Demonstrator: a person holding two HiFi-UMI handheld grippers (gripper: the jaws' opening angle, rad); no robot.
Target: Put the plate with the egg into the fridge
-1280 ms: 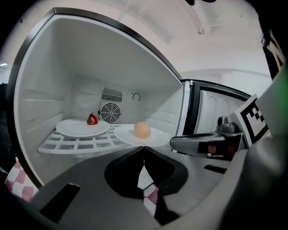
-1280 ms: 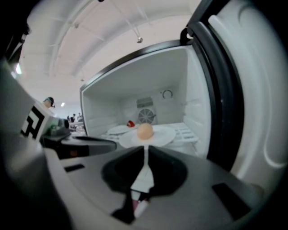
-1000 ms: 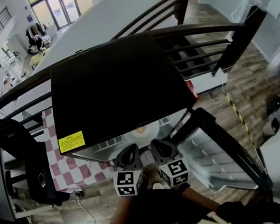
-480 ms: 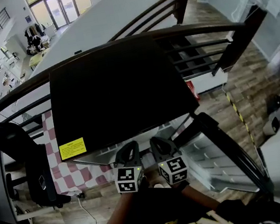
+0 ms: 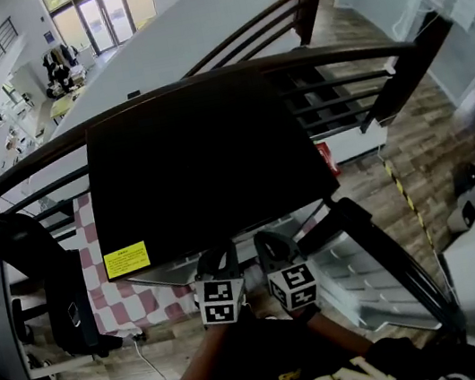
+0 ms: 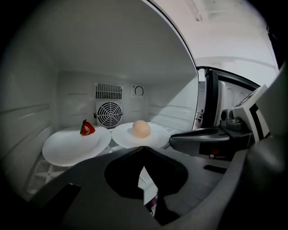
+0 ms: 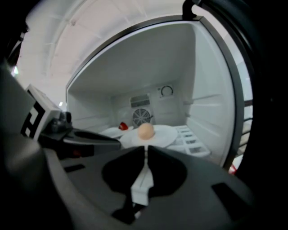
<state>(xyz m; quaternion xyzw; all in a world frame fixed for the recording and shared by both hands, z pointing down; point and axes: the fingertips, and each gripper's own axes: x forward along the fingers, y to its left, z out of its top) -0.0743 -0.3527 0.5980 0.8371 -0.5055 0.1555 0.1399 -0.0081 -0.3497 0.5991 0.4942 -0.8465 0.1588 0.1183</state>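
A white plate (image 6: pixel 123 137) with a tan egg (image 6: pixel 141 129) rests on the wire shelf inside the open fridge (image 5: pixel 195 155). It also shows in the right gripper view, plate (image 7: pixel 166 134) and egg (image 7: pixel 145 131). My left gripper (image 6: pixel 141 150) is shut with nothing in it, a short way in front of the plate. My right gripper (image 7: pixel 145 150) is beside it, also shut and empty. In the head view both, left gripper (image 5: pixel 222 255) and right gripper (image 5: pixel 267 245), point into the fridge mouth, whose black top hides the plate.
A second white plate (image 6: pixel 67 146) holding a small red item (image 6: pixel 87 129) sits to the left of the egg plate. The fridge door (image 5: pixel 377 260) hangs open on the right. To the left are a black chair (image 5: pixel 31 257) and a checkered cloth (image 5: pixel 119 292). A dark railing (image 5: pixel 332 54) runs behind the fridge.
One second ago the egg plate showed at the fridge mouth ahead of the grippers in the head view. Now the fridge top hides it. Both grippers have shifted slightly downward in the frame.
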